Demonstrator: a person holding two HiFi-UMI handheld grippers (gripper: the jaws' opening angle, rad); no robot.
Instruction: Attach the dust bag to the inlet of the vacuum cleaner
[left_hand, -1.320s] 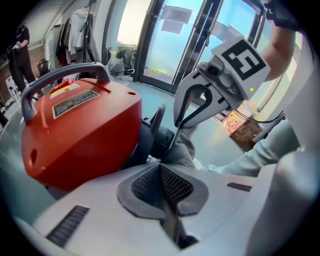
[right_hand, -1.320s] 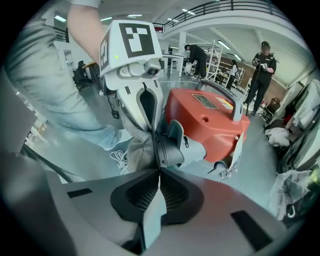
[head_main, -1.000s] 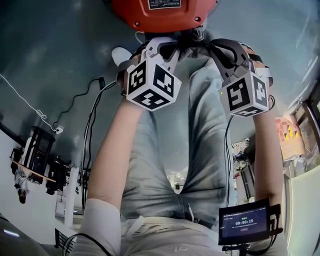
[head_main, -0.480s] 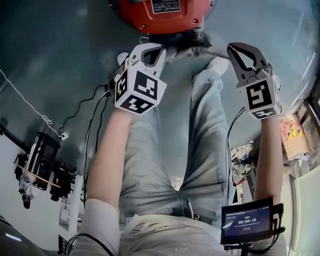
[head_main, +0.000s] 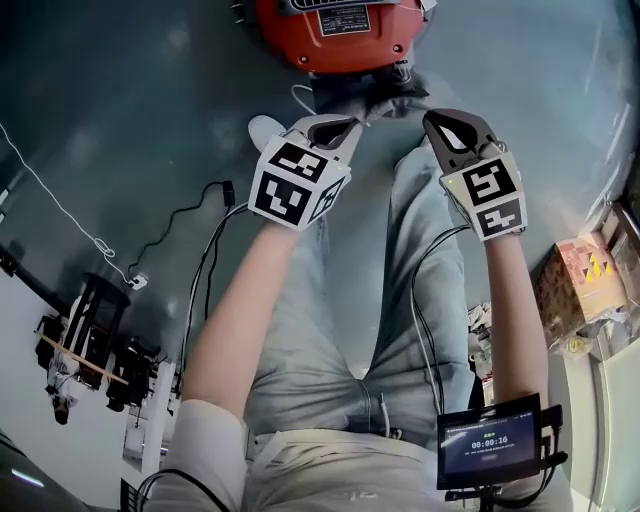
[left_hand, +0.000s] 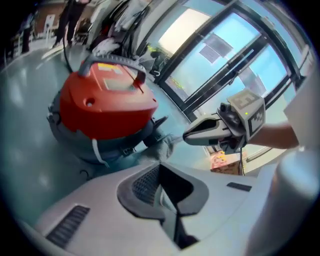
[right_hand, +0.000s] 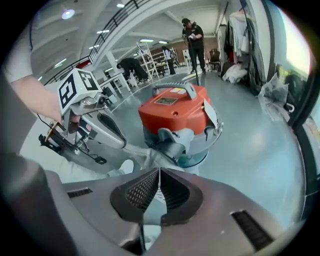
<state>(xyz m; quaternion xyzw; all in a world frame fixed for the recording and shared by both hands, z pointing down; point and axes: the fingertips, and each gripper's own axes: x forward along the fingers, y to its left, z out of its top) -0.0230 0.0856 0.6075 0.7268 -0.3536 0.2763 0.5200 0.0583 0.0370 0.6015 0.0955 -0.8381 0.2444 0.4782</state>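
A red vacuum cleaner (head_main: 335, 30) stands on the floor at the top of the head view. A grey cloth dust bag (head_main: 378, 100) hangs at its inlet (right_hand: 172, 142), on the side facing me. My left gripper (head_main: 338, 127) points at the bag from the left, jaws shut, its tip right at the cloth. The right gripper (head_main: 455, 125) sits just right of the bag, also shut, a little apart from it. In the right gripper view the bag (right_hand: 145, 157) runs from the inlet toward the left gripper (right_hand: 120, 140). I see nothing between either pair of pads.
My legs in grey jeans and a white shoe (head_main: 268, 130) are below the grippers. Black cables (head_main: 190, 240) trail on the floor at left. A cardboard box (head_main: 575, 285) sits at right, a small screen (head_main: 488, 448) at bottom right. People (right_hand: 192, 37) stand far behind the vacuum.
The two grippers pulled apart half a second ago and have since drawn in toward each other and the bag. Both have stayed shut.
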